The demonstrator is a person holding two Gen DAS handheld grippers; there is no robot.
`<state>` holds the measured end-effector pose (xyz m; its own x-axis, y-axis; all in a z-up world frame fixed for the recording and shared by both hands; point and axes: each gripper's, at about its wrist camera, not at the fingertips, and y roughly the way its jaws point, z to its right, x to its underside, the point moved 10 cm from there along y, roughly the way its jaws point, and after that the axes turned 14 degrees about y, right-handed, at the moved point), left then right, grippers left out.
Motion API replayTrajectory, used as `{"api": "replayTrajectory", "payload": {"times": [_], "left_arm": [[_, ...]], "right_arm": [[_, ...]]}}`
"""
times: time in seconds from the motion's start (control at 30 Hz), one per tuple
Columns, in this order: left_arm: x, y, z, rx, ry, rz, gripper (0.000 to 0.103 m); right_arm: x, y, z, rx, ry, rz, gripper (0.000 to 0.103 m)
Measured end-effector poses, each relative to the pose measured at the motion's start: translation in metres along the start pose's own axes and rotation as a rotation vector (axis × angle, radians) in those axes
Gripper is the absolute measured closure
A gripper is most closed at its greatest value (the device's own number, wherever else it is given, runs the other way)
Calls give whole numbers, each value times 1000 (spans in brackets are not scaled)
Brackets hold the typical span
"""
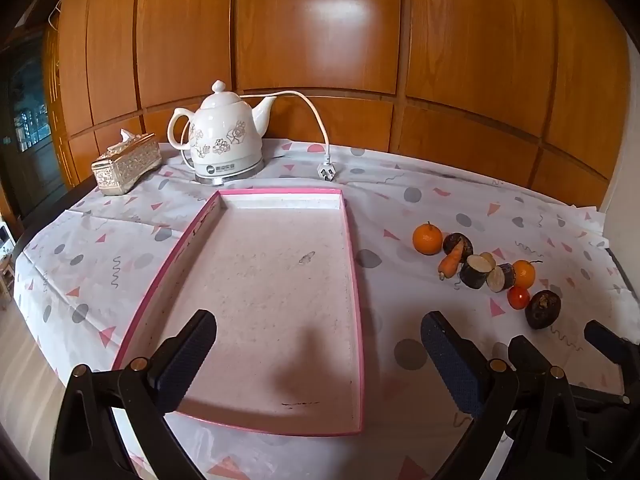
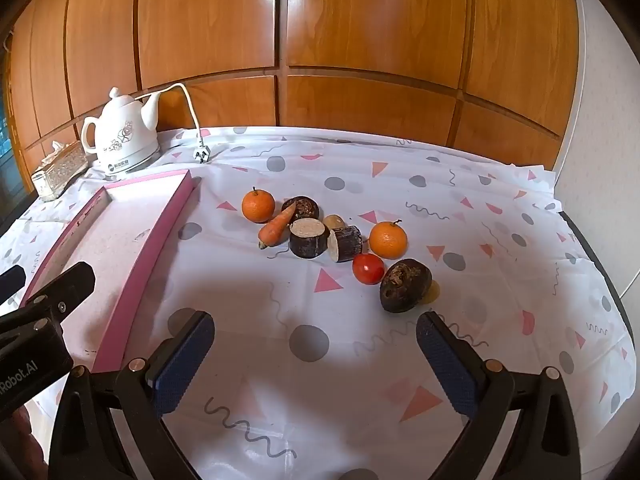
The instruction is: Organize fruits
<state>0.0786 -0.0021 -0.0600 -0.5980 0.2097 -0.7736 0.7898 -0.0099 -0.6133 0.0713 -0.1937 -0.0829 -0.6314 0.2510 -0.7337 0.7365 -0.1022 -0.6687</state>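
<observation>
A pink-rimmed shallow tray [image 1: 352, 248] [image 2: 156, 236] lies on the table with nothing in it. To its right is a loose cluster: two oranges [image 2: 258, 205] [image 2: 387, 239], a carrot [image 2: 277, 227], a small red tomato [image 2: 367, 268], dark round pieces, some cut with pale faces [image 2: 309, 237], and a dark whole one [image 2: 405, 285]. The cluster also shows in the left wrist view [image 1: 476, 268]. My left gripper [image 1: 318, 354] is open and empty over the tray's near part. My right gripper [image 2: 316, 354] is open and empty, short of the cluster.
A white ceramic kettle [image 1: 224, 136] with a cord and plug [image 1: 326, 172] stands behind the tray. A gold tissue box [image 1: 126, 164] is to its left. Wood panelling backs the table. The patterned cloth [image 2: 320, 360] covers the table.
</observation>
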Motion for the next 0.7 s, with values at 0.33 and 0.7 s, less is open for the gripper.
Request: {"api": "replayTrajectory", "payload": {"times": [0.33,0.7], "left_arm": [[5,0,-2,-15,-8,-12,1],[4,-1,-1,-17,-4,-9,1]], "right_arm": [[1,-5,1,-6,5,2,0],[0,-1,-1,-9,8,2,0]]}}
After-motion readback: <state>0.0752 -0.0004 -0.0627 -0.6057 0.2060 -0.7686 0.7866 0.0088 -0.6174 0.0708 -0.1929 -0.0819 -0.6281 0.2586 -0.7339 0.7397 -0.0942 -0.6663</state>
